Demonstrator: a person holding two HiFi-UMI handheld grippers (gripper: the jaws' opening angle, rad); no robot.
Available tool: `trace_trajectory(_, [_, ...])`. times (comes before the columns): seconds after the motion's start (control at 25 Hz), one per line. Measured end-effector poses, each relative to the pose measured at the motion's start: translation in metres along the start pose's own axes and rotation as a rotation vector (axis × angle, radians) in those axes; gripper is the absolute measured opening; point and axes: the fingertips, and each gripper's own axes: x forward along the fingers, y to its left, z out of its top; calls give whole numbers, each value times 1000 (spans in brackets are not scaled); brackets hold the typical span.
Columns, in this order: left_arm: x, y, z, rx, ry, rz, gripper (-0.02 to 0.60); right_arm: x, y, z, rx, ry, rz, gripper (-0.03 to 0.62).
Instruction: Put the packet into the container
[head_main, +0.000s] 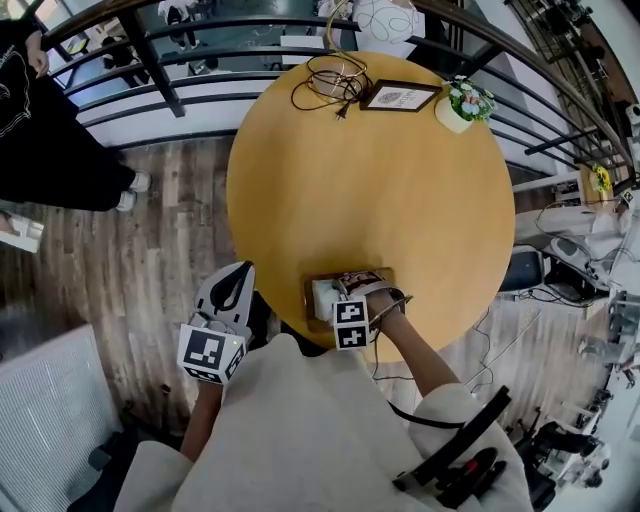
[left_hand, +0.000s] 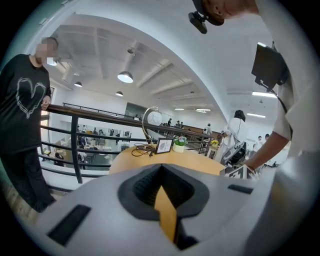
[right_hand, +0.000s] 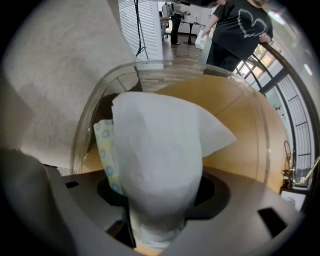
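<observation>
Right claw (right_hand: 159, 227) grips the soft white tissue packet (right_hand: 160, 150) inside the clear plastic container (right_hand: 165, 65) rim; lower fully before releasing. Left claw (left_hand: 162, 196) shut, empty.

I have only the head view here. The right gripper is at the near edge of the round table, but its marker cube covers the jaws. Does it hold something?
Observer: Yes. In the right gripper view the right gripper is shut on a white packet.
Operator: Where is the packet relative to the container?
Observer: The rim of the clear container curves around the packet; whether the packet touches the bottom I cannot tell.
Operator: And the other side?
Observer: The left gripper has its jaws together, holding no packet.
</observation>
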Motion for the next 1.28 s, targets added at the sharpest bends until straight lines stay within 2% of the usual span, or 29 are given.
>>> trace_trajectory(0.24, [3, 12, -3, 1, 6, 7, 5, 8, -3, 2, 5, -5, 1, 275])
trace_trajectory(0.64, [14, -5, 11, 46, 3, -71, 5, -21, -13, 5, 96, -34, -43, 357])
trace_trajectory(0.84, [21, -17, 14, 71, 0, -116, 5, -62, -20, 5, 141, -80, -124, 360])
trace_trajectory(1.0, [27, -25, 18, 86, -2, -144, 5, -99, -28, -2, 229, -140, -210, 360])
trace_trajectory(1.28, [33, -38, 19, 102, 0, -179, 5, -139, -48, -6, 450, -354, -406, 347])
